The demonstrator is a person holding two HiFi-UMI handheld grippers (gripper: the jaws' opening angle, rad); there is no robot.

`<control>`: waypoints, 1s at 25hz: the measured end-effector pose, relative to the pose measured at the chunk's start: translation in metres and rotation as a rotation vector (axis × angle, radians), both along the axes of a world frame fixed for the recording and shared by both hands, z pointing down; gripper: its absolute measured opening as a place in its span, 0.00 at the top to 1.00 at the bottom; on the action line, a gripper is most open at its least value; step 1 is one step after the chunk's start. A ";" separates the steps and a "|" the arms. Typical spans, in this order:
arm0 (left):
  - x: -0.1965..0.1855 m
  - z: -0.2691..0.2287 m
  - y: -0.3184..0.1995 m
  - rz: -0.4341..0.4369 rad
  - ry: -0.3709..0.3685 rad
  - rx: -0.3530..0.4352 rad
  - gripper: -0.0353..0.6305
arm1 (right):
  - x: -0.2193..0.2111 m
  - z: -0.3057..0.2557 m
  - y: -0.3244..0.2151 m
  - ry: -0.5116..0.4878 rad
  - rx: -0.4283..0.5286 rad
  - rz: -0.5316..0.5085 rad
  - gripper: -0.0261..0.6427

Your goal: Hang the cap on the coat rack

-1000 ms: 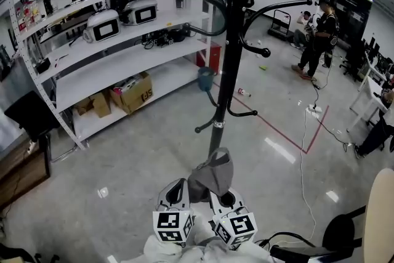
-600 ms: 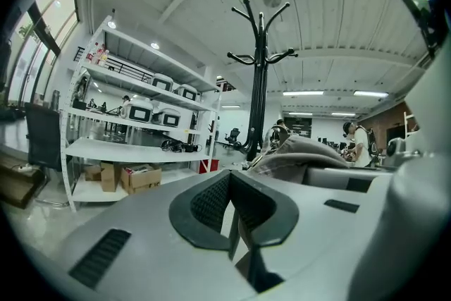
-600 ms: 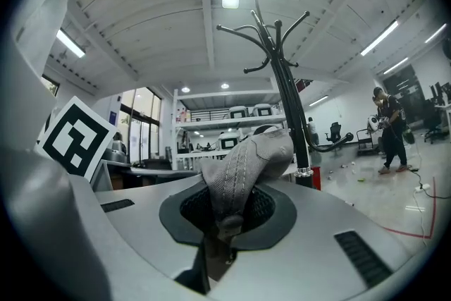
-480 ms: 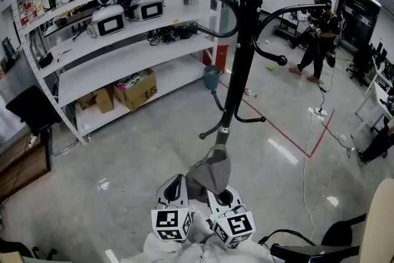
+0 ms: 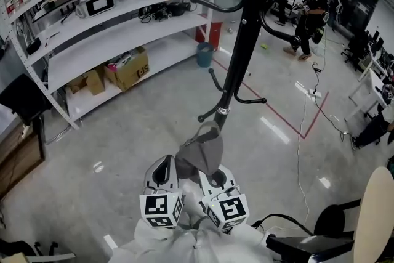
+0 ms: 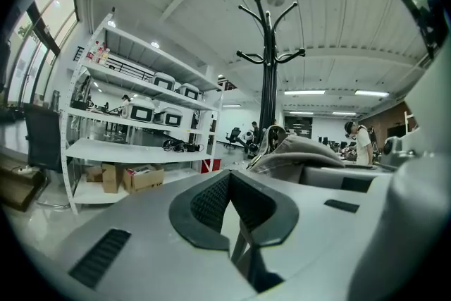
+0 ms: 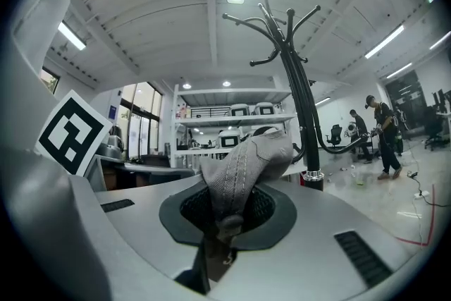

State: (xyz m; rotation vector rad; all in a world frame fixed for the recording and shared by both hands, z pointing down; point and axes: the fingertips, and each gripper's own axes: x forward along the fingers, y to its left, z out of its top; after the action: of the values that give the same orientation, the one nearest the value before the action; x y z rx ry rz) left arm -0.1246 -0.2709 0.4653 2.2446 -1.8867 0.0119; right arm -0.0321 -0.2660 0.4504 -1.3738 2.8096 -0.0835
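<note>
Glossy grey floor [image 5: 123, 132] with a red tape line [image 5: 289, 129]; white shelves [image 5: 111, 49] carry machines and a cardboard box [image 5: 129, 68], its print too small to read. 2 people [image 5: 305, 15] stand beyond the black coat rack [image 5: 246, 40]. The right tool [image 5: 209, 174] clamps the grey cap [image 5: 200, 154] near the rack's pole, not yet hung; the left tool [image 5: 165, 166] stands apart, empty

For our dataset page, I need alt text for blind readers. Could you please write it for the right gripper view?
The right gripper has its jaws closed on a fold of a grey cap, seen close up. Behind it, to the right, stands a black coat rack with curved hooks. White shelves and people are farther back.
</note>
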 end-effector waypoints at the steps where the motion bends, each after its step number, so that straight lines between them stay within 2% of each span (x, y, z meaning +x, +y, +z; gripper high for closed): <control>1: -0.003 0.000 0.001 -0.005 0.001 -0.003 0.94 | -0.002 0.000 -0.002 0.008 0.002 -0.001 0.90; 10: -0.029 0.006 0.010 -0.051 0.000 -0.024 0.94 | -0.010 0.013 -0.033 0.092 -0.028 0.052 0.90; 17: -0.049 0.019 0.014 -0.094 0.008 -0.045 0.94 | -0.016 0.028 -0.050 0.102 -0.053 0.070 0.90; 25: -0.057 0.024 0.014 -0.104 0.008 -0.058 0.94 | -0.010 0.041 -0.071 0.089 -0.083 0.132 0.90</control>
State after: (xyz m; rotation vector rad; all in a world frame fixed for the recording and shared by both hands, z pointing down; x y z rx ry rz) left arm -0.1818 -0.2570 0.4894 2.1032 -1.9704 0.0406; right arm -0.0422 -0.3375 0.4911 -1.6167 2.8059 -0.1417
